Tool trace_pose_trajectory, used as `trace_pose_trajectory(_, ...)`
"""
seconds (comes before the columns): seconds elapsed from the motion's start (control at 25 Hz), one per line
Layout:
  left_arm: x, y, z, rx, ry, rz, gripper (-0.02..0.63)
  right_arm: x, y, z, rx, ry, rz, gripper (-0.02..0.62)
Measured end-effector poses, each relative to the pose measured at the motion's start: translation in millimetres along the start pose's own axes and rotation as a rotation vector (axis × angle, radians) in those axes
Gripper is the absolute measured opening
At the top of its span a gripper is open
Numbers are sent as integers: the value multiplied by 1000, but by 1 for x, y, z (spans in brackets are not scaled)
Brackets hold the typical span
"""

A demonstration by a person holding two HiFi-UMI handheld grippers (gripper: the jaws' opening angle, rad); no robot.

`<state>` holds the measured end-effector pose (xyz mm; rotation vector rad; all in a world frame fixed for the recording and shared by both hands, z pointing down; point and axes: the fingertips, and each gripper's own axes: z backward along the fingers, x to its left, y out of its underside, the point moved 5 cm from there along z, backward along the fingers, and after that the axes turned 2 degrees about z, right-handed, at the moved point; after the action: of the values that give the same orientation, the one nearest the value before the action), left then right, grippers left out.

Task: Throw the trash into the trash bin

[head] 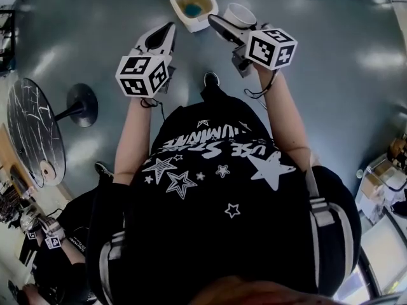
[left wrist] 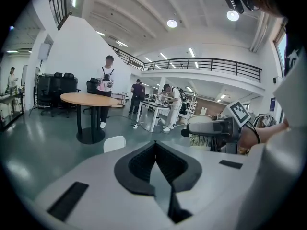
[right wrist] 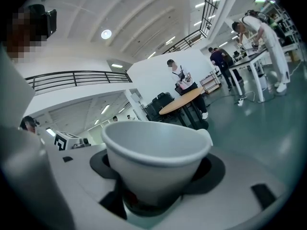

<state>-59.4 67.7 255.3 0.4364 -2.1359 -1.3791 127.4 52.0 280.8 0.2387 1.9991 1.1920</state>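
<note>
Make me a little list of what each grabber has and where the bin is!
left gripper: shut, empty
right gripper: shut on a white paper cup
trash bin: white, open, on the floor just ahead of both grippers
inside bin: something blue
cup in bin: not yet

The trash bin (head: pixel 191 5) stands on the floor (head: pixel 331 68) ahead of the person, between the two claws and slightly beyond them. The left claw (head: pixel 166 32) is at its left, the right claw (head: pixel 220 24) at its right, with a paper cup (head: pixel 241 14) between its jaws. A shoe (head: pixel 212 79) rests behind the bin. A round table (head: pixel 35 132) stands well apart at the left.
</note>
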Motion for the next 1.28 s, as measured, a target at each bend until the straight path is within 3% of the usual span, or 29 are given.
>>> trace_pose_trajectory(0.36, 5, -14, -31, -43, -89, 28, 11, -34, -18, -13, 46, -63, 18, 336)
trace_pose_trajectory(0.6, 6, -20, -36, -57, -90, 29, 11, -31, -15, -27, 75, -82, 13, 336)
trace_pose_trajectory(1.28, 80, -25, -85, -8, -34, 107, 11, -54, -37, -94, 132, 21, 15, 336)
